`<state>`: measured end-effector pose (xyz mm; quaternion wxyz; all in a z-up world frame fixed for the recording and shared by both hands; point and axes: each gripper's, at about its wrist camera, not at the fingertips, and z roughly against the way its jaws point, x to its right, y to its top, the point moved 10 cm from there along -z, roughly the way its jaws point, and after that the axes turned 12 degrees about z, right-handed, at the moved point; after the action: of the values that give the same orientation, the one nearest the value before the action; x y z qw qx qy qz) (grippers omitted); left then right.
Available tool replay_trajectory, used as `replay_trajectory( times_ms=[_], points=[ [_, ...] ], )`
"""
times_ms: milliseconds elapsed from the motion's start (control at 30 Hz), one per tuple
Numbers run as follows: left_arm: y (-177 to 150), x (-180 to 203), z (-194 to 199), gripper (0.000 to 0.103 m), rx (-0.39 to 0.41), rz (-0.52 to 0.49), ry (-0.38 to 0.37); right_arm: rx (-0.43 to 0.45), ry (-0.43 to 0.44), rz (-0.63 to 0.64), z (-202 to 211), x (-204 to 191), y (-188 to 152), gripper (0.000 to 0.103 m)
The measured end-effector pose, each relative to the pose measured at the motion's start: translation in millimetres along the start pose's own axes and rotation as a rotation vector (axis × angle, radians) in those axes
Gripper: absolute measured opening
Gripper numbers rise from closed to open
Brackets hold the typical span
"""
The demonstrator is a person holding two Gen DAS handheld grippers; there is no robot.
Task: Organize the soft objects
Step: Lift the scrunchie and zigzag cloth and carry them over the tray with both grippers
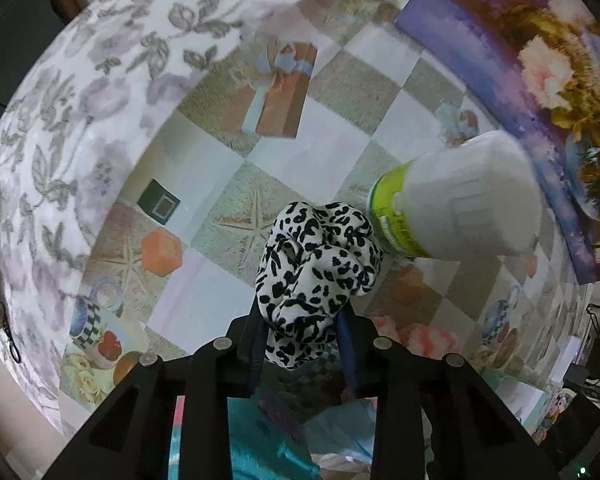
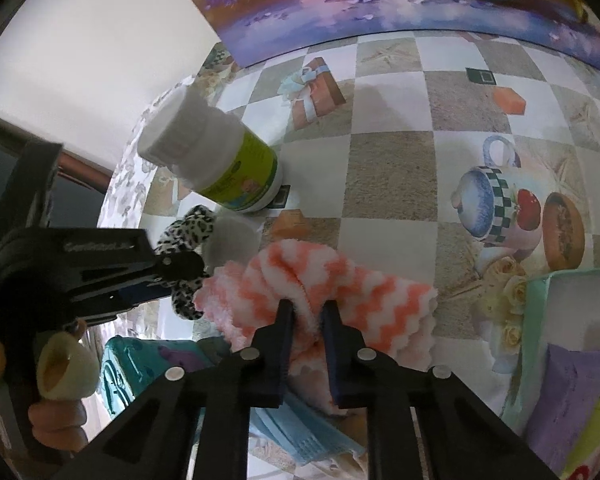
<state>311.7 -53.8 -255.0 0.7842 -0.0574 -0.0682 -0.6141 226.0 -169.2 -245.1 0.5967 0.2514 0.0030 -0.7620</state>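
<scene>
The spotted cloth point(image 1: 320, 272) sat bunched in the clamped left gripper point(image 1: 302, 332) above the table point(image 1: 332, 148); the right gripper point(image 2: 306, 316) pinched the striped cloth point(image 2: 320, 288). The bottle point(image 1: 456, 204) just beside could tip if brushed.

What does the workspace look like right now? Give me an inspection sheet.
Surface: table under a checkered printed cloth.
Job's things: leopard-print cloth and pink zigzag fluffy cloth, side by side.
Clutter: white bottle with green label upright behind them; blue face masks at the near edge; mint box on the right.
Grippers: left tongs shut on the leopard-print cloth; right tongs shut on the pink zigzag fluffy cloth.
Cables: nothing seen on the table.
Surroundings: flower painting behind the table.
</scene>
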Motion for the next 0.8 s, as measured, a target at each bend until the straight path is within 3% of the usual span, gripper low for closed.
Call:
replay_trajectory(
  times_ms=[433,800],
  points=[
    [-43.9,2.6,61.9,0.033,0.179,-0.004,-0.103,0.060,0.014,-0.036,42.5,9.2,1.0,0.013],
    [-71.0,6.9,105.7,0.033,0.253,-0.032,-0.176,0.147,0.005,-0.058,96.6,10.3,-2.4,0.013]
  ],
)
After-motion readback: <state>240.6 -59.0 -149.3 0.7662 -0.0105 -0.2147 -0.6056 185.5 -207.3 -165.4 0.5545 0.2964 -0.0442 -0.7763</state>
